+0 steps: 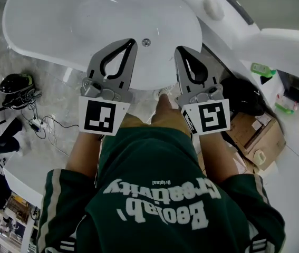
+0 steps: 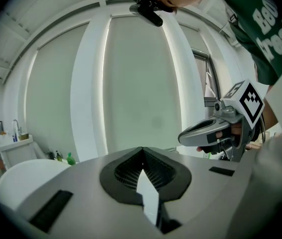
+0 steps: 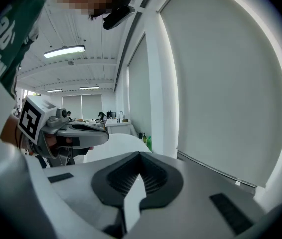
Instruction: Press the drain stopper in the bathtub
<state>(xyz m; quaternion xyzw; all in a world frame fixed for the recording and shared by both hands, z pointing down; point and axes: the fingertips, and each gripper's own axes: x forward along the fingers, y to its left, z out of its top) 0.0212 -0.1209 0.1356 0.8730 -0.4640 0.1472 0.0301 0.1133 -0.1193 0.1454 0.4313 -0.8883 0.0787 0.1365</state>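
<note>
The white bathtub (image 1: 44, 25) lies below me in the head view, with its small round metal drain stopper (image 1: 146, 42) on the floor of the tub near the near end. My left gripper (image 1: 132, 42) is held above the tub's near rim, jaws shut with nothing in them, its tip just left of the stopper in the picture. My right gripper (image 1: 180, 50) hangs beside it, also shut and empty. The gripper views look out level, at a pale window wall. The left gripper view shows its own jaws (image 2: 141, 151) and the right gripper (image 2: 215, 131); the right gripper view shows its own jaws (image 3: 140, 156) and the left gripper (image 3: 76, 131).
A round overflow knob (image 1: 213, 7) sits on the tub's far right wall. Green bottles (image 1: 262, 70) stand on a white ledge at the right, by a cardboard box (image 1: 257, 133). Black gear and cables (image 1: 15, 86) lie on the marble floor at the left.
</note>
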